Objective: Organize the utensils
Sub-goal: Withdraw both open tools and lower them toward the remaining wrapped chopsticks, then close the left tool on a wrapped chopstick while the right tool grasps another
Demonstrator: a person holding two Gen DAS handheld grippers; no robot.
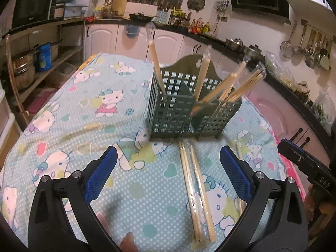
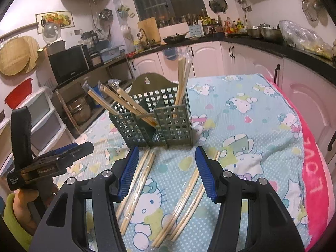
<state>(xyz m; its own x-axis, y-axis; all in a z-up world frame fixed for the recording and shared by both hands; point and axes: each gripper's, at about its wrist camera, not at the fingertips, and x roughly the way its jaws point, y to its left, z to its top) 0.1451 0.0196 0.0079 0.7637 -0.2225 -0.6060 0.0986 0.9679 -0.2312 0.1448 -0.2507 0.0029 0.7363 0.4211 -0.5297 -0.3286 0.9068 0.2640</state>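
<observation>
The left hand-held gripper [image 1: 168, 170] is seen wide open with nothing between its blue ribbed pads, above a wrapped chopstick pair [image 1: 196, 191] lying on the table [image 1: 84, 126]. The right hand-held gripper [image 2: 167, 170] is likewise open and empty, with a second chopstick pair [image 2: 184, 201] below its right pad. The green lattice holder [image 2: 155, 121], in which slanted wooden chopsticks are kept, stands just beyond. Bare dotted cloth is left at the table's right edge.

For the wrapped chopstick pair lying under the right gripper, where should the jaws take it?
Grip the wrapped chopstick pair mid-length, from above, jaws across the sticks. It lies flat on the tablecloth, pointing toward the green caddy, so only its long sides are open.
</observation>
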